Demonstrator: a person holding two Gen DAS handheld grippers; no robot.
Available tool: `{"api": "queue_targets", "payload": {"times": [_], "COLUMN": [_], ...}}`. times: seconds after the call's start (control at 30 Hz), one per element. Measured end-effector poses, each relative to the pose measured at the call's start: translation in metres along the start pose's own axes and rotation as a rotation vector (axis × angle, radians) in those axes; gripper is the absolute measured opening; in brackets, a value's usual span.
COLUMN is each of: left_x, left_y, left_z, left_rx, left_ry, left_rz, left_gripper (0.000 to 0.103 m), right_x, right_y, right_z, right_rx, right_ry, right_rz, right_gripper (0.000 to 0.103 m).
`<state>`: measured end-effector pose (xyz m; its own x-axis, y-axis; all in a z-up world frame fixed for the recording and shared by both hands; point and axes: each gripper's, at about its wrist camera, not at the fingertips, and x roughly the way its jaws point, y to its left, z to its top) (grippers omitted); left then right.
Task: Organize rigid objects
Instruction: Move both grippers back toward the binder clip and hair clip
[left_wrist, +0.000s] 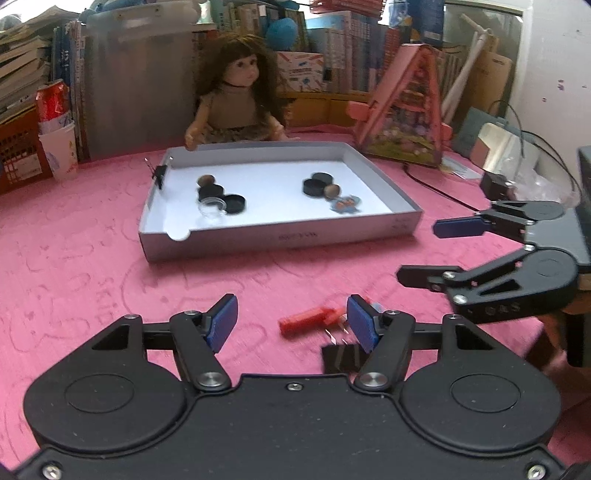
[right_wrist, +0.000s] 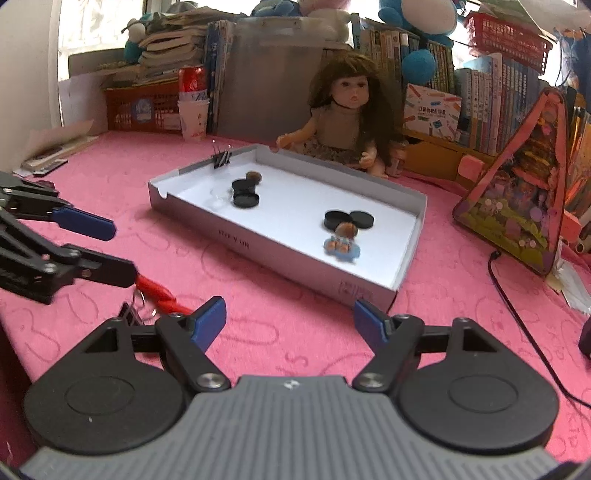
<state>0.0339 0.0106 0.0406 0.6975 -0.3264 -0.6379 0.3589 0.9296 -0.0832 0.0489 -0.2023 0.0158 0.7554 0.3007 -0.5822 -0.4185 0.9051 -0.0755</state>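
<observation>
Red clip (left_wrist: 306, 320) lying flat on the pink cloth, just in front of the gray tray (left_wrist: 280, 236), long axis roughly along the tray's near wall. Left gripper (left_wrist: 291, 323) spread, nothing pinched, beside the clip. Right gripper (right_wrist: 290, 319) wide apart, empty too.

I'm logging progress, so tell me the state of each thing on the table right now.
Left gripper: open, empty.
Right gripper: open, empty.
Box lid: open side up, holding small items.
Black caps: lying flat in it.
Binder clip: clipped on its rim.
Red item: lying outside on the cloth.
</observation>
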Motion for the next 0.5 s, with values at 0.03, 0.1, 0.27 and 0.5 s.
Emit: {"api": "queue_targets", "payload": {"times": [0.03, 0.1, 0.27, 0.5], "left_x": [-0.001, -0.002, 0.000, 0.010], "left_y": [-0.002, -0.006, -0.015, -0.027], "left_z": [-0.002, -0.007, -0.017, -0.024], "left_rx": [0.000, -0.002, 0.005, 0.045], "left_ry": [0.004, 0.020, 0.047, 0.057], "left_rz": [-0.007, -0.028, -0.059, -0.054], "left_gripper": [0.063, 0.063, 0.063, 0.051], "right_x": [0.000, 0.000, 0.000, -0.002], "right_y": [-0.001, -0.002, -0.003, -0.005], "right_z": [-0.002, -0.005, -0.012, -0.016], "right_rx": [0.006, 0.019, 0.027, 0.043], "right_ry": [0.002, 0.005, 0.011, 0.011], "right_rz": [0.001, 0.005, -0.001, 0.002], "right_gripper": [0.085, 0.085, 0.085, 0.085]}}
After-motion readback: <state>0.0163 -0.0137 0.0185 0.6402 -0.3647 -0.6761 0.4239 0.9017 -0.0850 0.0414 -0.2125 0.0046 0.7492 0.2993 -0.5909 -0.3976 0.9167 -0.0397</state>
